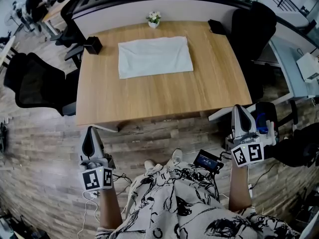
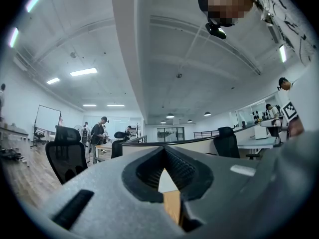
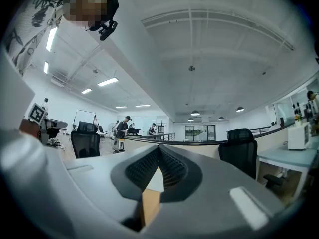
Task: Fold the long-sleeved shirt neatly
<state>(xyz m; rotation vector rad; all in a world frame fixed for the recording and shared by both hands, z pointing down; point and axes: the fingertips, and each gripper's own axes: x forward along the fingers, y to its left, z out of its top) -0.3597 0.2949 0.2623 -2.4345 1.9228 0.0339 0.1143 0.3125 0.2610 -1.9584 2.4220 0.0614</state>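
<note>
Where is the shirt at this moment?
In the head view the white shirt lies folded on the far middle of the table, just before the small flower pot, a black box off to its left.

I see an evenly bright room, lit from above by long ceiling lamps [image 2: 83,72] that show as white strips with little glare. The white shirt [image 1: 155,57] on the table [image 1: 164,98] is not overexposed and casts almost no shadow. All three views bend strongly at the edges, and in both gripper views the corners are dark and the nearest foreground is soft, while the distance is sharp.
</note>
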